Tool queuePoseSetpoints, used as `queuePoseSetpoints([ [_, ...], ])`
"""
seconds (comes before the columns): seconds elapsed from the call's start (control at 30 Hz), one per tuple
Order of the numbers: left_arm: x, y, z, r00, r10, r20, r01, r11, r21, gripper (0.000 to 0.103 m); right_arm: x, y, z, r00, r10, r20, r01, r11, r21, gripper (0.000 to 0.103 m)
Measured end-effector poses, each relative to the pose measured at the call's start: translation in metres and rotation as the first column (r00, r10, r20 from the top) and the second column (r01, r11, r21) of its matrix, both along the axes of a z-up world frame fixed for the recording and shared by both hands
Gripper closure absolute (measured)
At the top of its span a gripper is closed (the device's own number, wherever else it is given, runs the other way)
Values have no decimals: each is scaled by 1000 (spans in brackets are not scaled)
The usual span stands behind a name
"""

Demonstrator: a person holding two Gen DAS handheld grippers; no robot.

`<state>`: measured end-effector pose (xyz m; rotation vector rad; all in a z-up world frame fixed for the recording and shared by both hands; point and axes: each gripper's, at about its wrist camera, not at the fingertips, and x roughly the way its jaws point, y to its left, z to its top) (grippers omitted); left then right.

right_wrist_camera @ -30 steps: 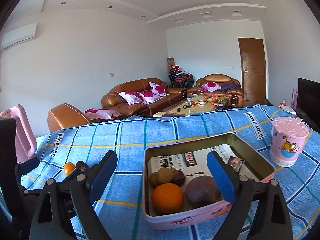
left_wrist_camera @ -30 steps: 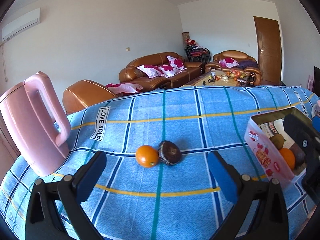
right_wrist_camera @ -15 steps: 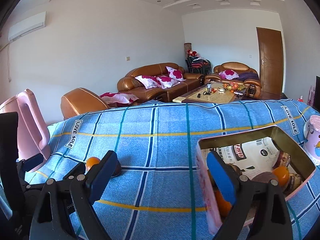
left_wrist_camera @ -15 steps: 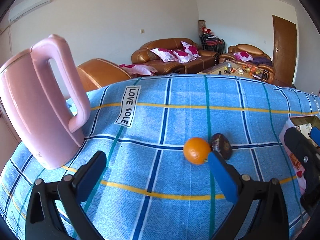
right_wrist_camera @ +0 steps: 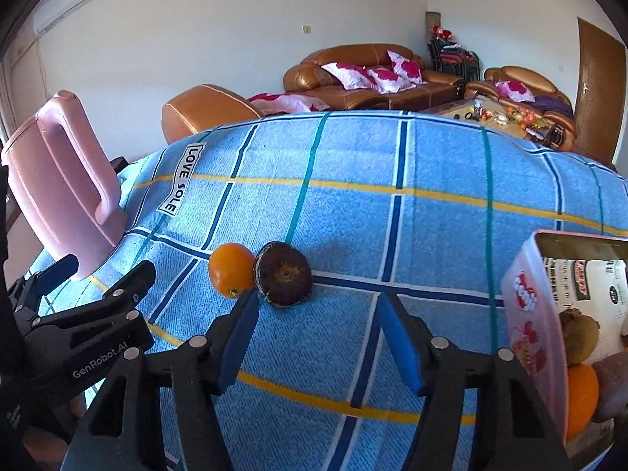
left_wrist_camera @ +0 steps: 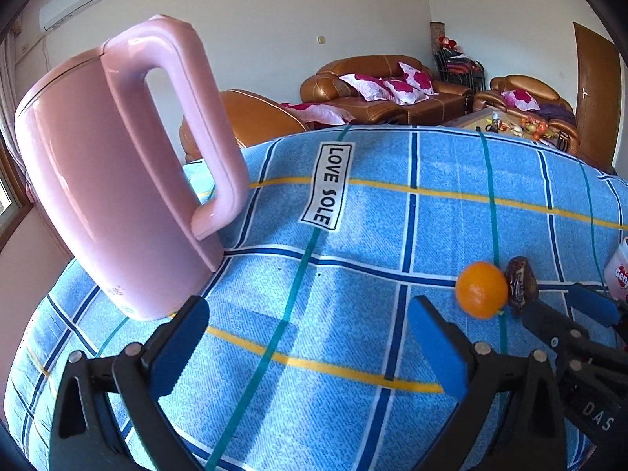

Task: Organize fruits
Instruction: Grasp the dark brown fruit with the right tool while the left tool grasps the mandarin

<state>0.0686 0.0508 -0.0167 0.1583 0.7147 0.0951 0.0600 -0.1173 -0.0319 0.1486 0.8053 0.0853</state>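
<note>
An orange [right_wrist_camera: 230, 269] and a dark brown fruit [right_wrist_camera: 283, 279] lie touching on the blue checked cloth [right_wrist_camera: 392, 235]; both also show in the left wrist view, the orange [left_wrist_camera: 481, 289] left of the brown fruit [left_wrist_camera: 521, 285]. My right gripper [right_wrist_camera: 318, 337] is open, just in front of the brown fruit. My left gripper [left_wrist_camera: 310, 345] is open and empty, left of the fruits, and shows in the right wrist view [right_wrist_camera: 98, 274]. A pink tin box [right_wrist_camera: 565, 337] at right holds an orange, a kiwi and other fruit.
A tall pink kettle [left_wrist_camera: 117, 180] stands at the table's left, close to my left gripper. Brown sofas [right_wrist_camera: 369, 74] and a coffee table lie beyond the far table edge. A wooden door [right_wrist_camera: 598, 90] is at the right.
Both grippers have swung left. The right one has left the tin box and closed in on the brown fruit. The left one now faces the kettle, with the fruits at its right.
</note>
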Motion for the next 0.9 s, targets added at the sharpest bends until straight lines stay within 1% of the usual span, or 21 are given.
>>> queuePoseSetpoints([
  [0.07, 1, 2, 1, 1000, 2, -4, -2, 1000, -5, 0, 9, 3, -4, 1000, 17, -26, -17, 1000, 2, 38],
  [0.17, 6, 5, 0, 1000, 2, -22, -2, 1000, -23, 0, 20, 3, -9, 998, 20, -57, -18, 999, 33, 38],
  [0.23, 9, 8, -1, 999, 9, -31, -10, 999, -31, 0, 26, 4, -8, 998, 14, -59, -13, 999, 29, 39],
  [0.33, 11, 10, -2, 999, 17, -33, -18, 999, -35, 0, 30, 8, -7, 998, 17, -66, -17, 1000, -3, 49],
  [0.4, 13, 10, -3, 999, 20, -35, -22, 999, -33, 0, 30, 12, -6, 997, 29, -68, -31, 999, -22, 49],
  [0.43, 13, 9, -3, 999, 19, -38, -20, 999, -33, 0, 30, 13, -5, 997, 35, -68, -37, 999, -28, 54],
  [0.47, 14, 10, -4, 999, 15, -40, -17, 999, -34, 0, 30, 14, -5, 997, 46, -67, -47, 998, -29, 64],
  [0.57, 14, 9, -4, 999, 5, -34, -6, 999, -39, 0, 24, 10, -3, 998, 32, -59, -33, 999, -19, 65],
  [0.67, 14, 7, -4, 999, -8, -34, 6, 999, -45, 0, 9, -1, 4, 1000, -2, -5, 3, 999, 38, 65],
  [0.73, 13, 6, -2, 999, -25, -29, 23, 998, -65, 0, -2, -8, 9, 999, -27, 44, 24, 997, 67, 65],
  [0.8, 10, 6, 1, 998, -58, -7, 57, 992, -113, 0, -13, -13, 16, 994, -50, 101, 40, 995, 94, 65],
  [0.9, 7, 2, 4, 993, -120, 12, 120, 974, -191, 1, -24, -18, 23, 984, -79, 163, 61, 992, 111, 65],
])
